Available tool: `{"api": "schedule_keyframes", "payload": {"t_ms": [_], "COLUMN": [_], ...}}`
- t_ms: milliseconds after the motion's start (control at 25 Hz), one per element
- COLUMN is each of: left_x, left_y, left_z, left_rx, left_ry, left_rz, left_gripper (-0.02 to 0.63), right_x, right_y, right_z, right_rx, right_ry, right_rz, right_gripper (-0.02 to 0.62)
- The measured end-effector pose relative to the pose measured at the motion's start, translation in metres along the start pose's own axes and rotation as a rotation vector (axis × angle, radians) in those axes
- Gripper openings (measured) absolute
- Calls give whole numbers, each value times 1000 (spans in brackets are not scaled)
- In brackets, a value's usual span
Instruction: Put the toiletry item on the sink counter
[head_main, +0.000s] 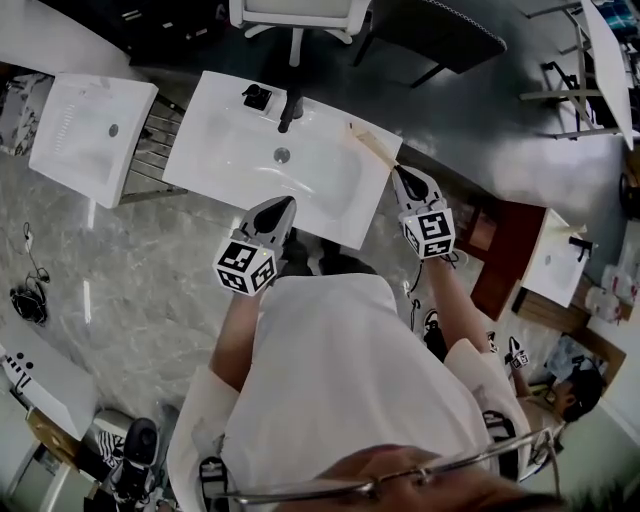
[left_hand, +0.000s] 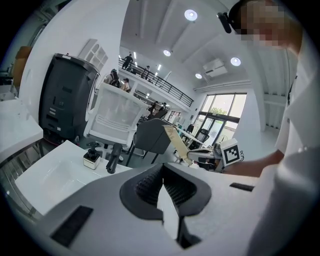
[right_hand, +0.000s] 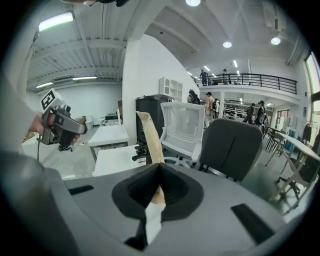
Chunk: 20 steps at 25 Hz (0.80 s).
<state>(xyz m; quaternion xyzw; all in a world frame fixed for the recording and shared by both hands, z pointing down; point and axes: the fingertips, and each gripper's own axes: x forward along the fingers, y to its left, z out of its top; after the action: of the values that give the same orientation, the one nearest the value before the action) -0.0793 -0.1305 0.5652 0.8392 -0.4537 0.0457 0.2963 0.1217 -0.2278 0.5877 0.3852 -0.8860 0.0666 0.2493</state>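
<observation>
Tan toiletry item (head_main: 372, 146), long and flat: clamped at its near end in the right gripper (head_main: 401, 173), whose jaws are pressed tight on it. Its free end angles out over the right edge of the white desk (head_main: 225, 140); whether it touches the surface cannot be told.
Desk: moulded basin with drain (head_main: 282, 155), black faucet (head_main: 290, 110) at the rear, small soap dispenser (head_main: 257, 97) just beside the faucet.
Left gripper (head_main: 283, 204): at the desk's front edge, jaws together, nothing between them.
Second white sink (head_main: 90, 130): to the left, apart.
White chair (head_main: 300, 15): behind the desk.
</observation>
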Motion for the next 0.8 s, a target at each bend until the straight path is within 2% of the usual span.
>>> {"api": "schedule_keyframes", "payload": {"t_ms": [560,800], "left_x": [16,17], "left_y": [14,12], "left_z": [-13,-23], "left_rx": [-40,-65], "left_ry": [27,34], "left_rz": [-19,-19], "left_gripper": [5,5], "right_x": [61,90], "right_y": [1,-6], "right_z": [-33,-61], "right_rx": [-95,-134], "right_ry": [124,198], "right_rz": [36,47], "right_gripper": [6,6]}}
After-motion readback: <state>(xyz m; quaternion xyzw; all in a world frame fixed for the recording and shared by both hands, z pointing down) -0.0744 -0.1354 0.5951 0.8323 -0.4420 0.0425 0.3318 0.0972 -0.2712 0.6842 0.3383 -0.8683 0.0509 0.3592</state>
